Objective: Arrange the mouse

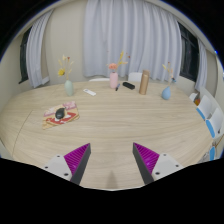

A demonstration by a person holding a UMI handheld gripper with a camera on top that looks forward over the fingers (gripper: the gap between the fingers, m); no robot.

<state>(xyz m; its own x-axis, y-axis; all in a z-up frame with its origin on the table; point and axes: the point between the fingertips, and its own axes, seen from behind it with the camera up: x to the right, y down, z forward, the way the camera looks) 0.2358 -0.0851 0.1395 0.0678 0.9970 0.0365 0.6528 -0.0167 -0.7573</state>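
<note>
Tongs (112, 163) spread and empty, mouse (60, 113) on mat (55, 120) well beyond them

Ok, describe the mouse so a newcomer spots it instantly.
On the round wooden table, look well beyond the open gripper, left of its fingers. A reddish mat lies there; the mouse is the small dark rounded thing on it, unlike the upright items farther back.

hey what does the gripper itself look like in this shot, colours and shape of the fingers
The gripper shows as two dark, nearly black fingers that taper to blunt tips. Each carries a bright magenta-purple pad on its inner face, roughly triangular, with fine ribbing. No cables, markings or sleeve are visible.
</note>
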